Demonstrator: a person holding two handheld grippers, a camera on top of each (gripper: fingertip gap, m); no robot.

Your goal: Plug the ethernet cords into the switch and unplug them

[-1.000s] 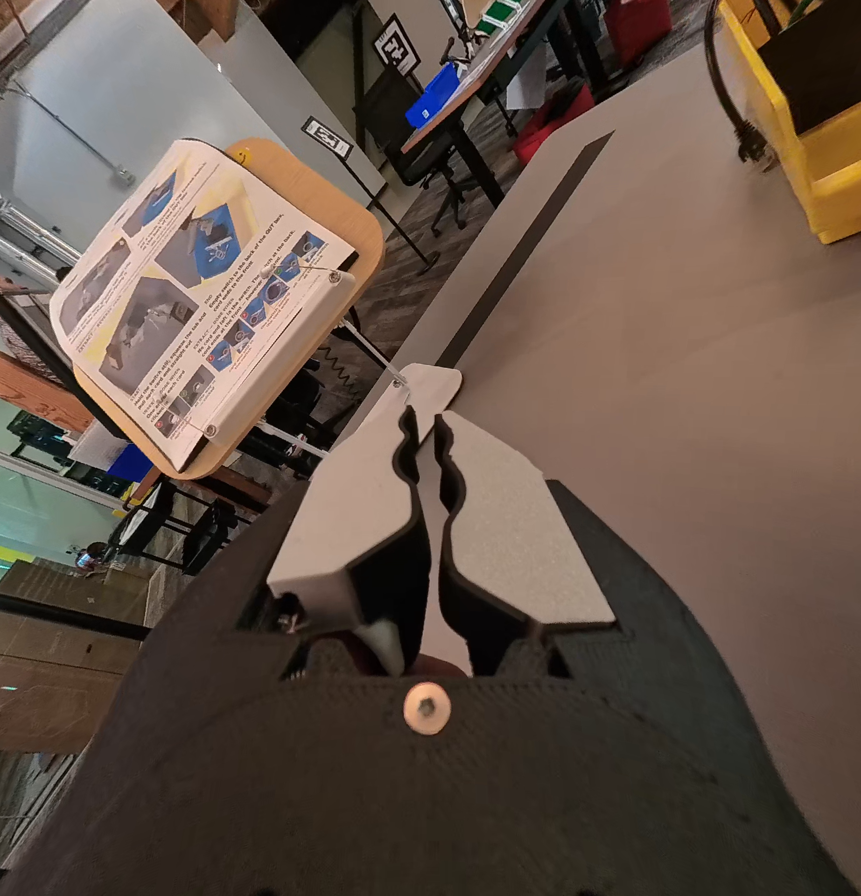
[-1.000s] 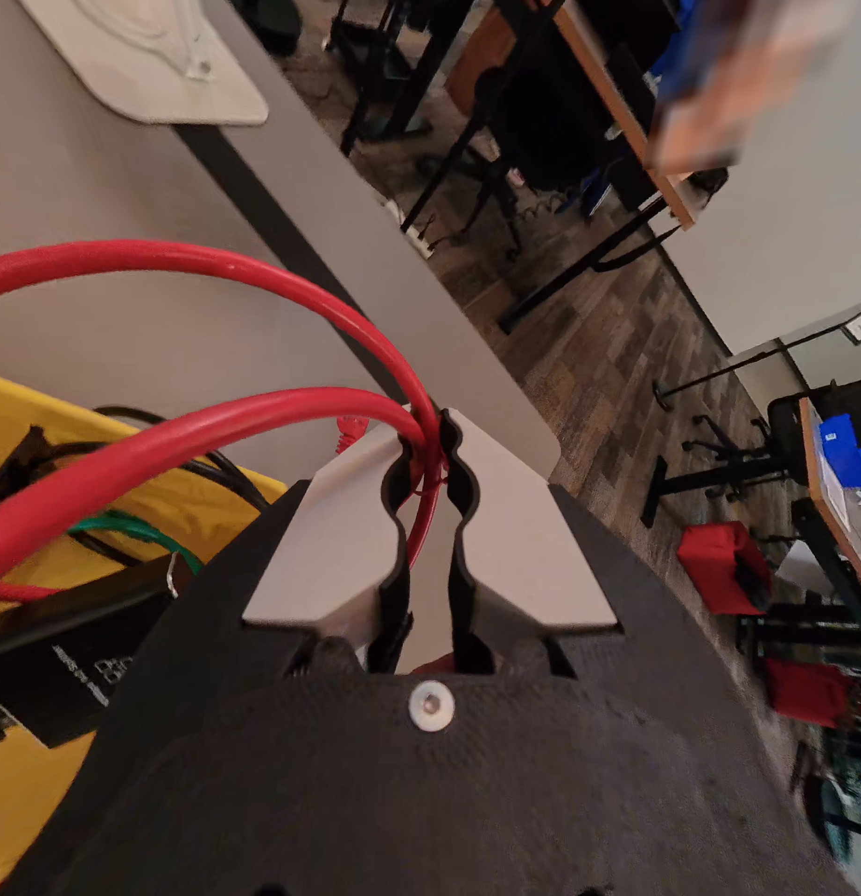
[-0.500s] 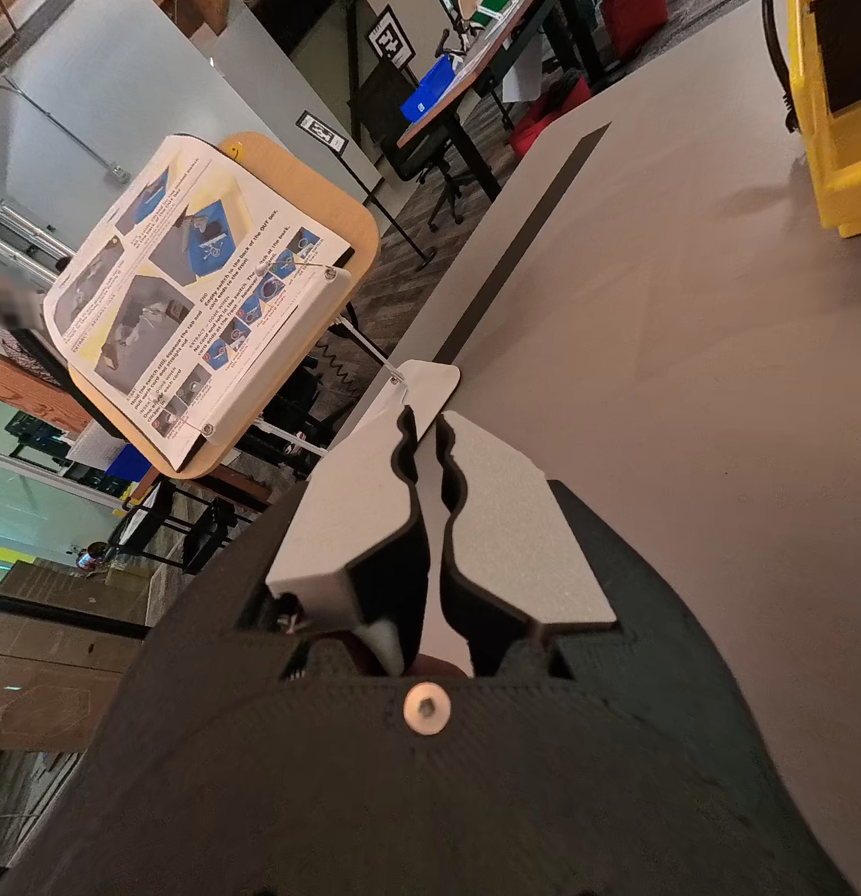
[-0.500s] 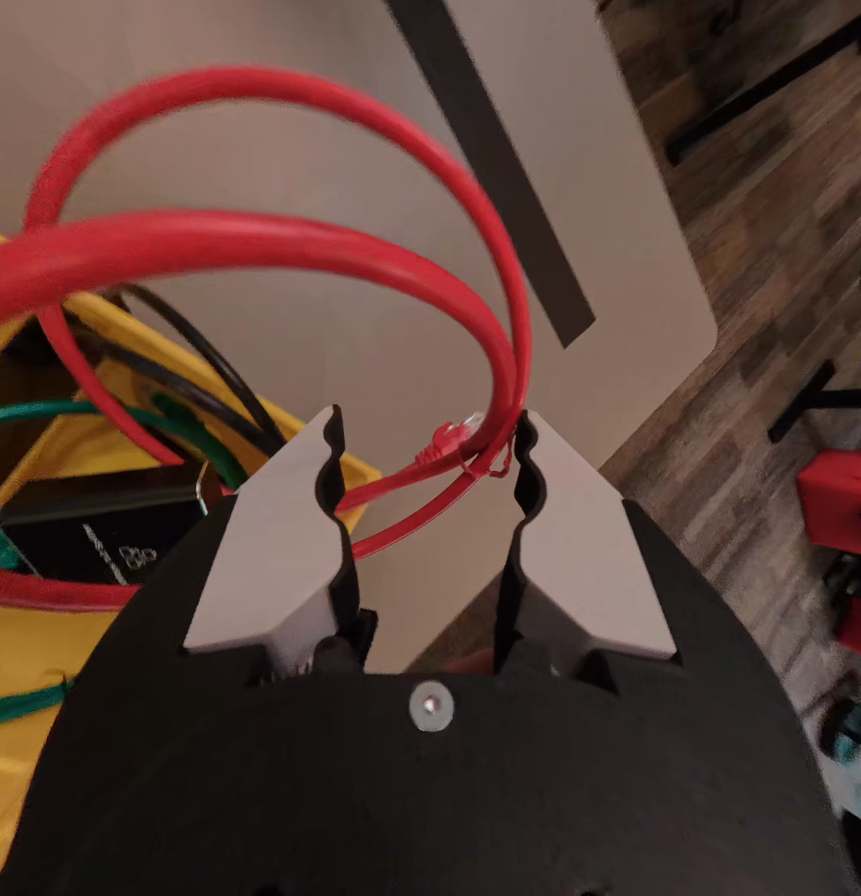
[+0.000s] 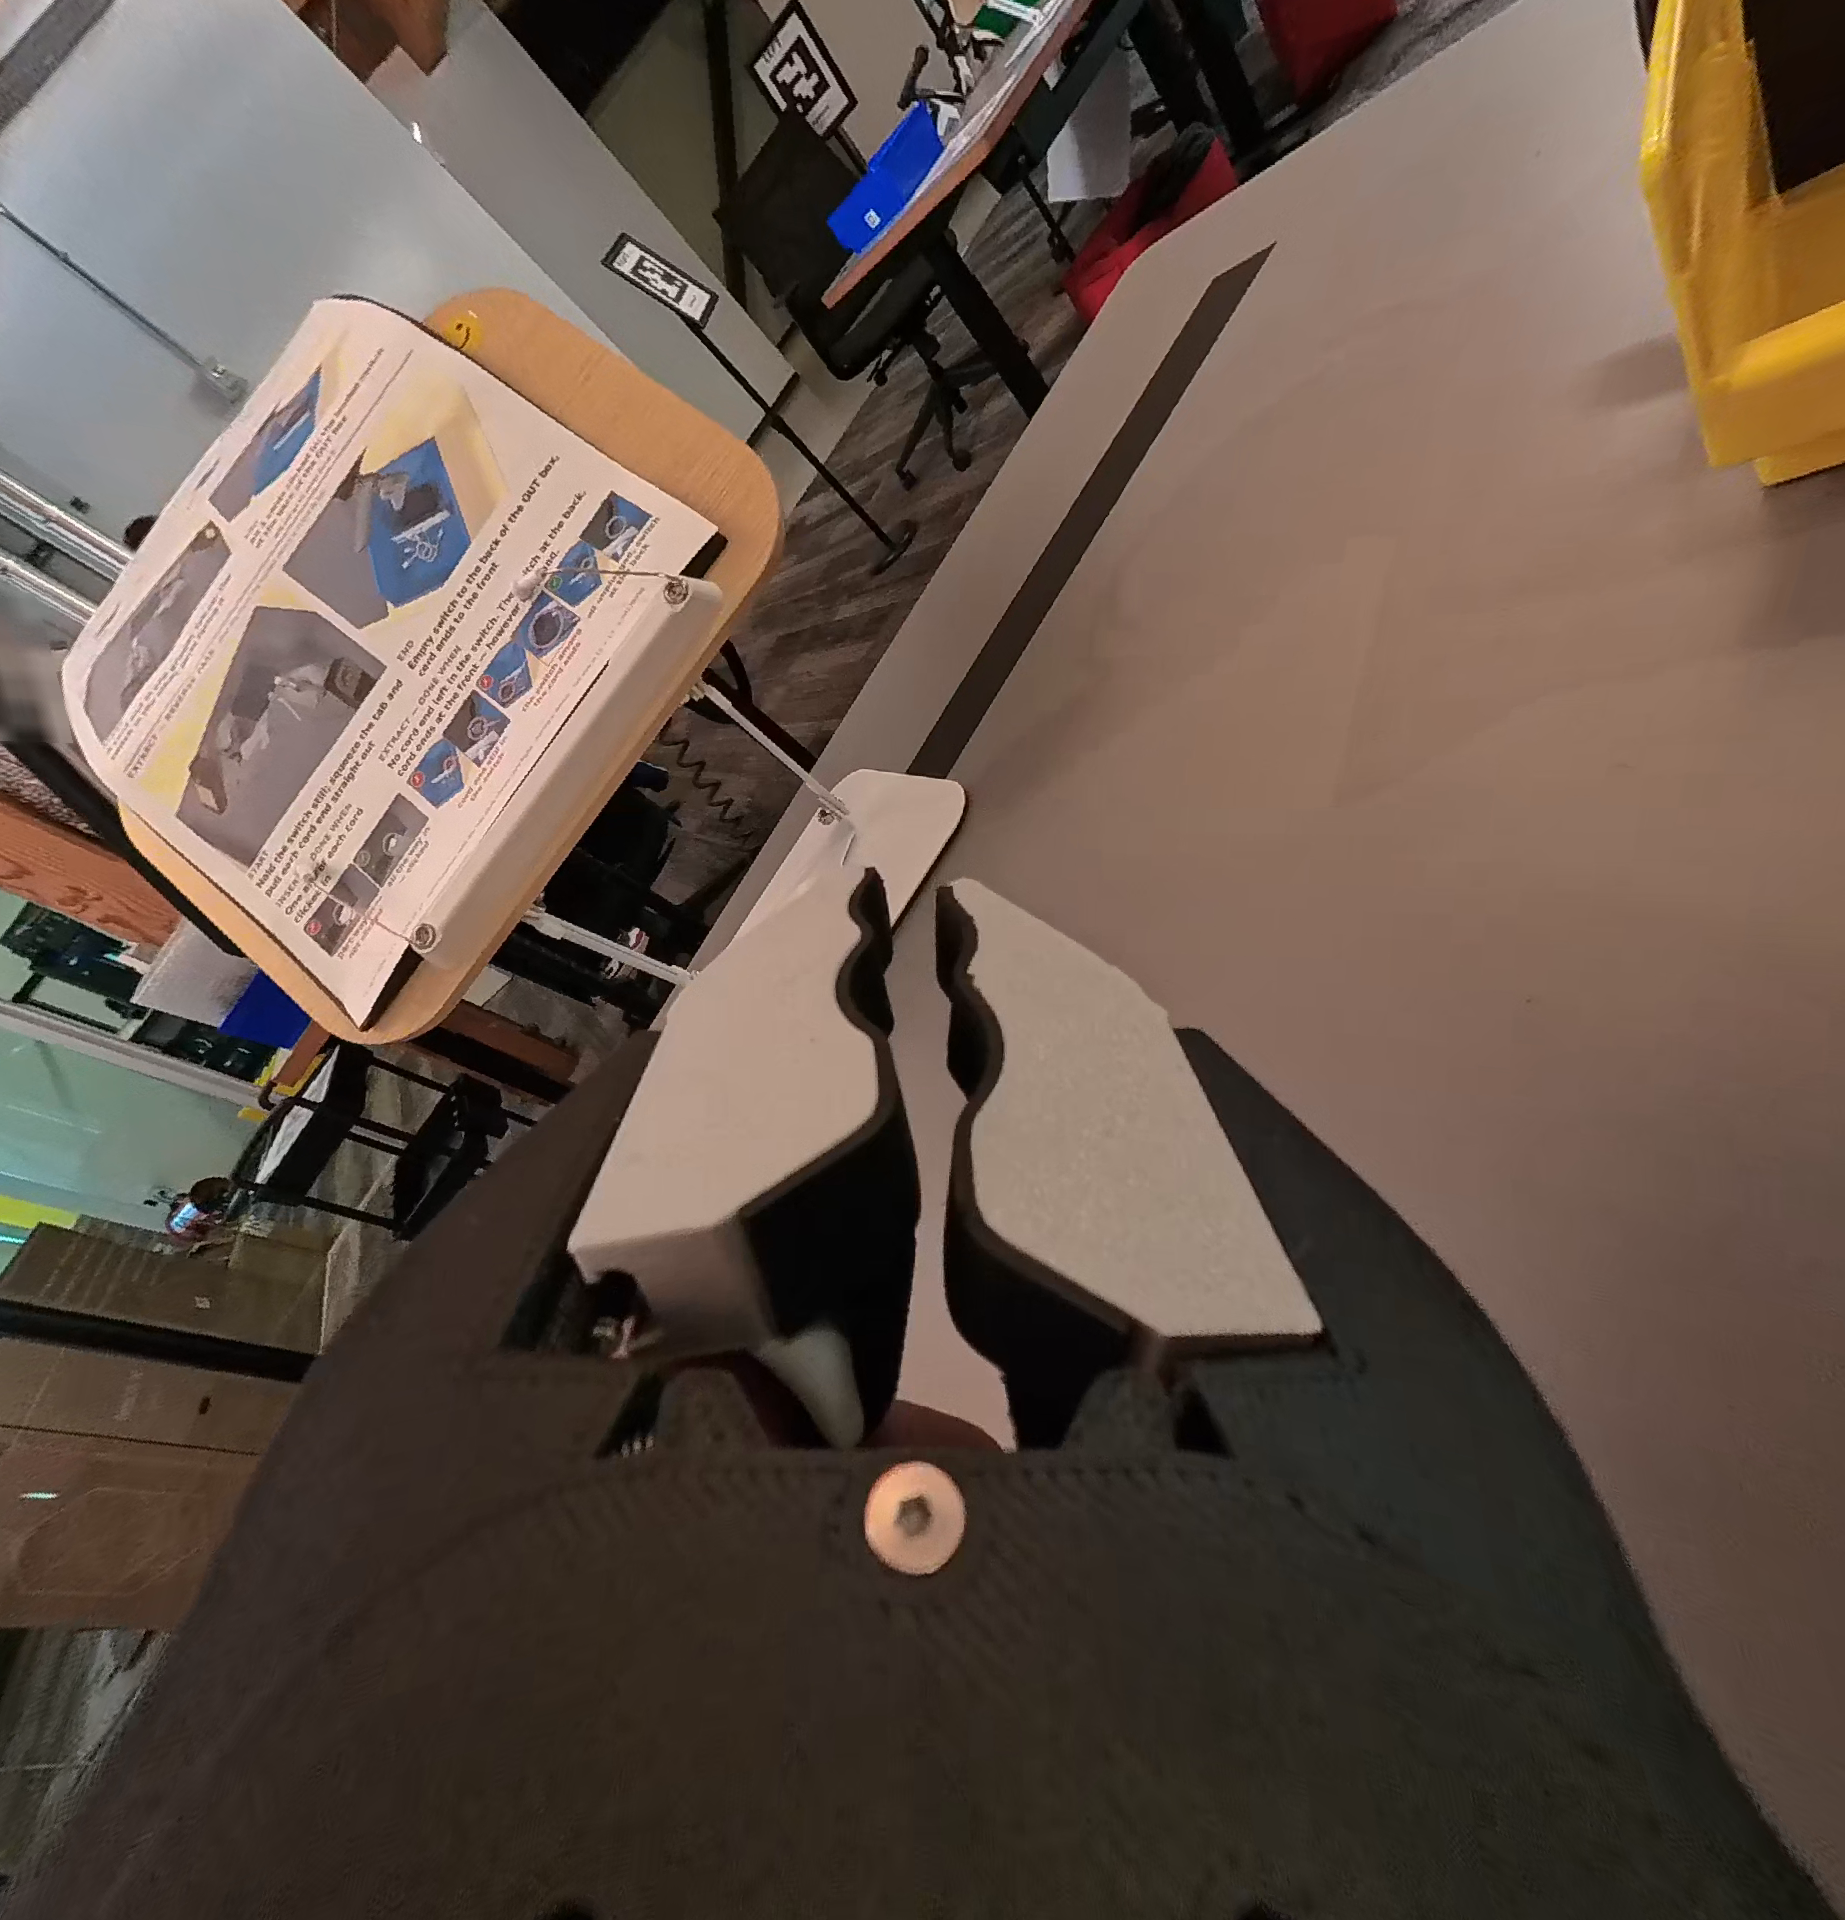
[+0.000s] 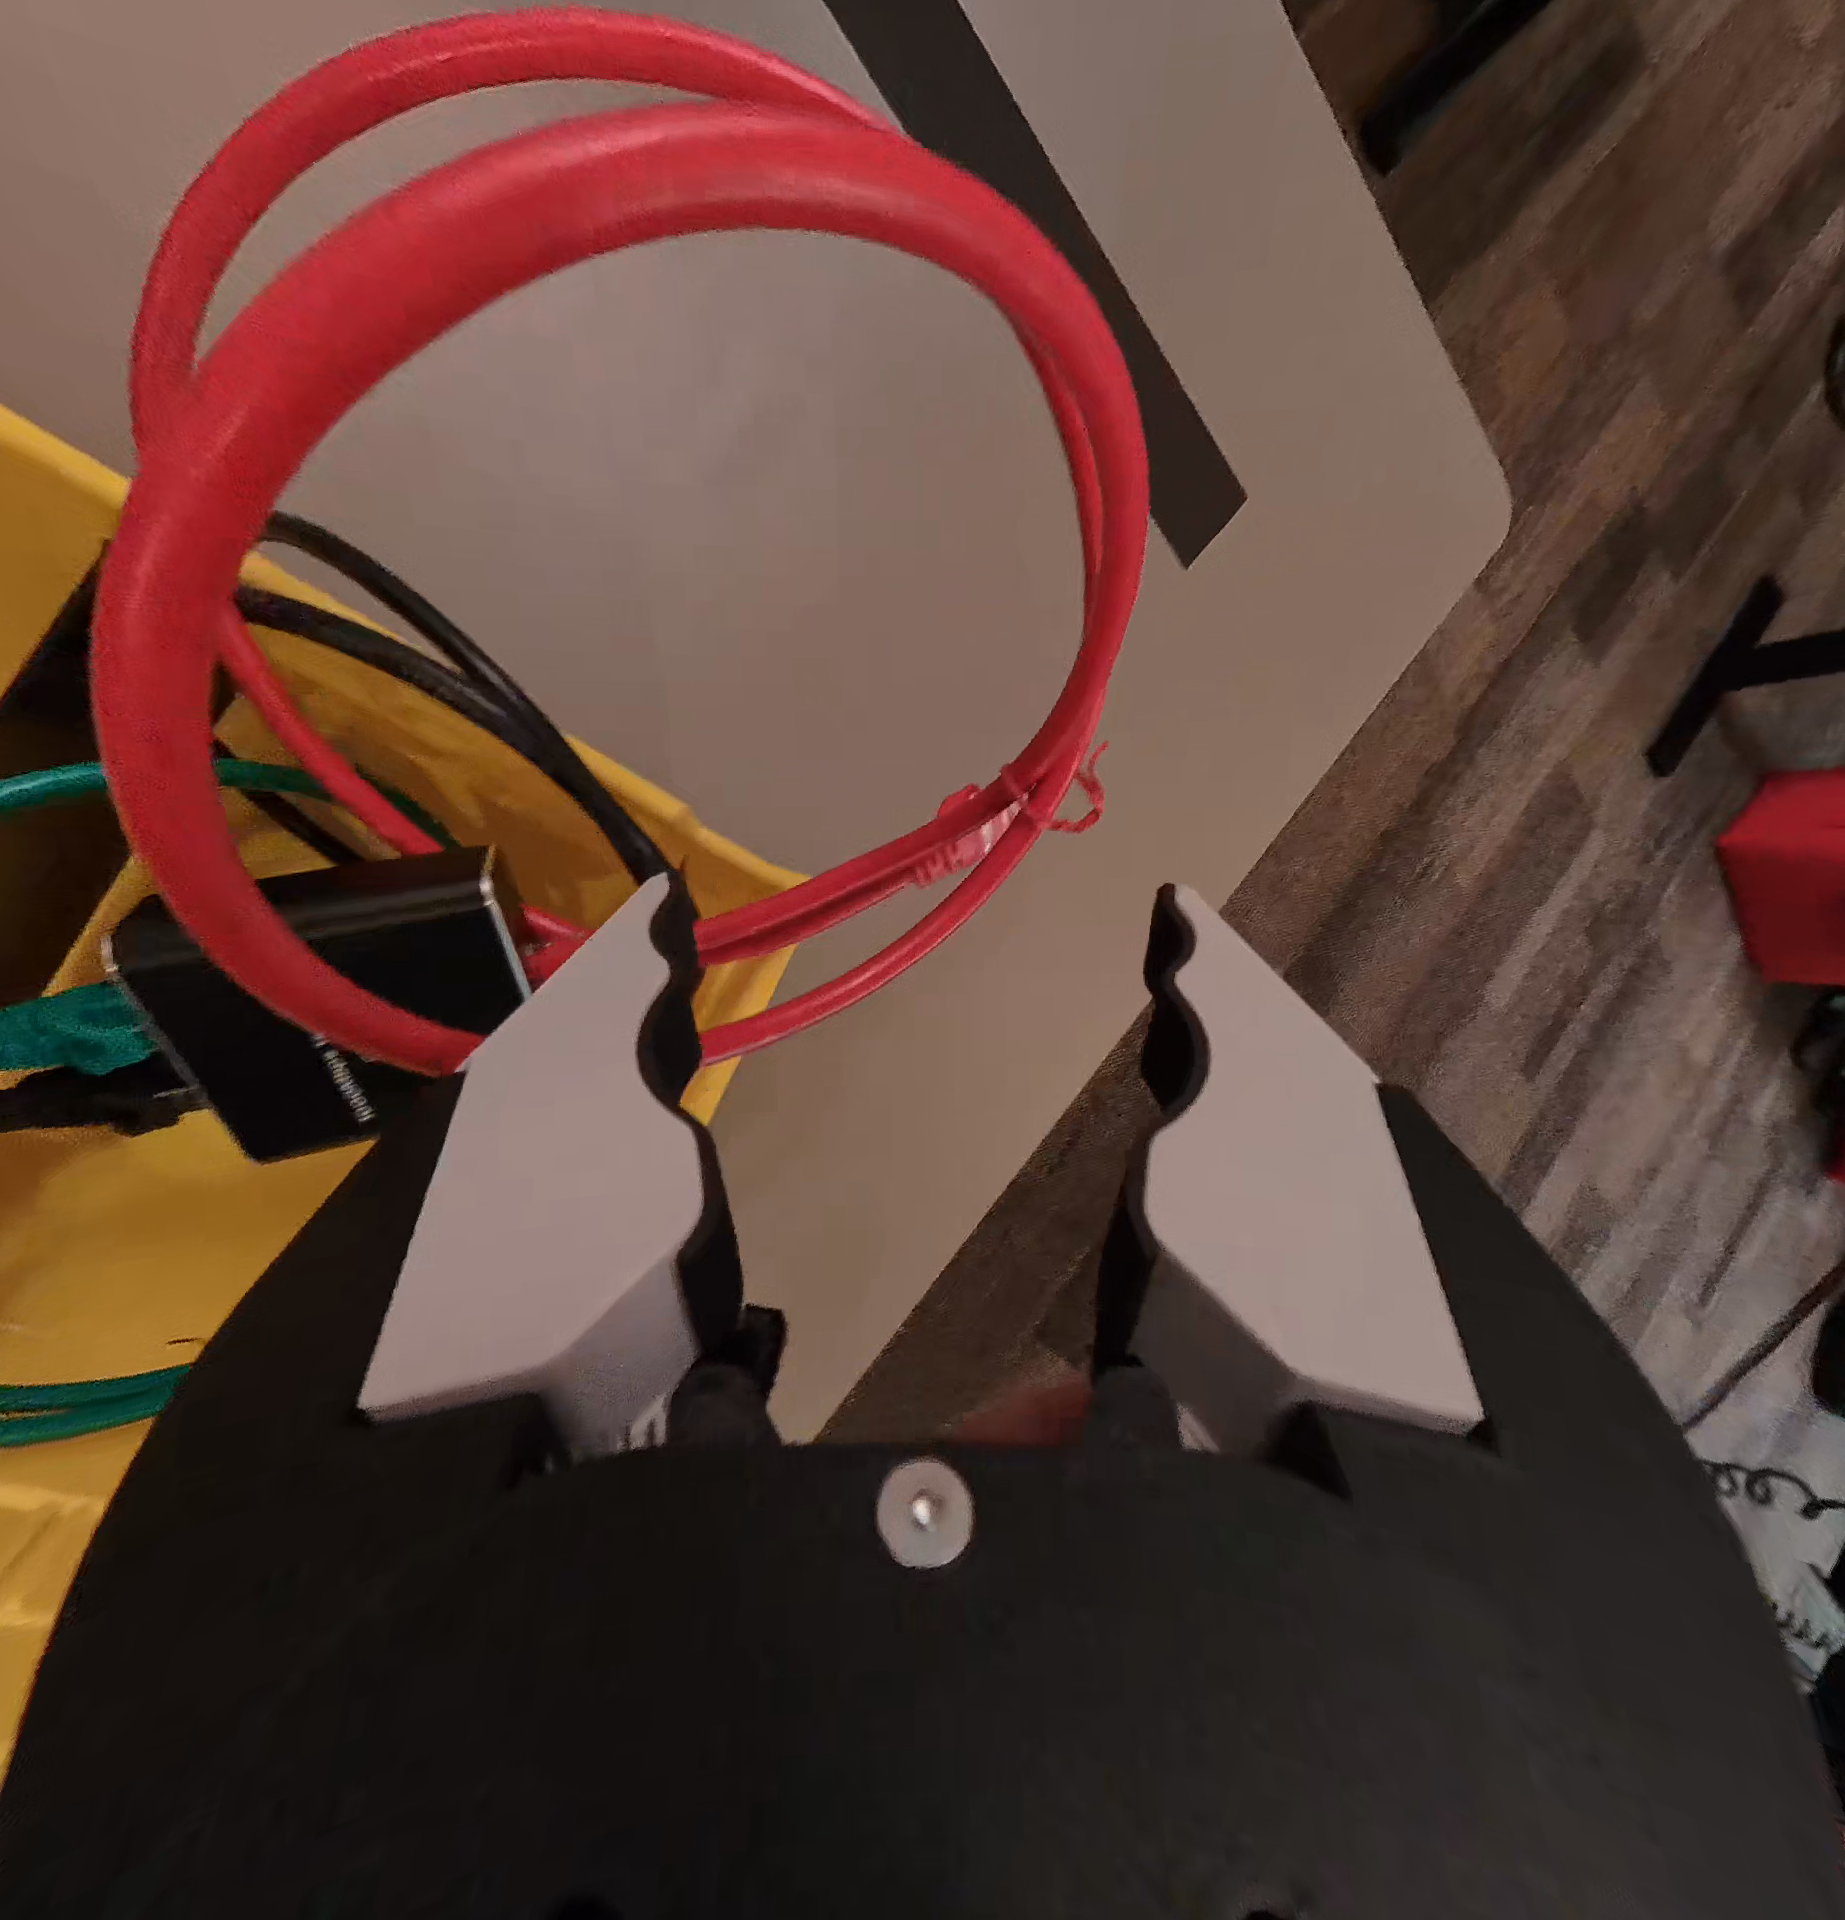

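In the right wrist view a coiled red ethernet cord (image 6: 1063, 343) hangs in loops over the grey table, its tied end and plug (image 6: 965, 842) just beyond my fingertips. My right gripper (image 6: 918, 904) is open and empty, with the cord running behind its left finger. A black switch (image 6: 315, 997) lies in a yellow bin (image 6: 107, 1247) with green cords (image 6: 56, 1029) and black cords (image 6: 461, 675). My left gripper (image 5: 907, 894) is shut and empty above the table, far from the bin (image 5: 1770, 312).
An instruction sheet on a wooden stand (image 5: 398, 665) rises at the table's far edge, on a white base plate (image 5: 897, 831). A black tape strip (image 5: 1084, 520) runs across the grey table (image 5: 1469, 831). The table corner (image 6: 1458, 457) drops to wood floor with chairs and red boxes. The grippers' ends are close to 50 cm from one another.
My right gripper opened and let go of the red cord, which now hangs in front of it. The view swung down toward the bin. My left gripper stayed shut and shifted slightly.
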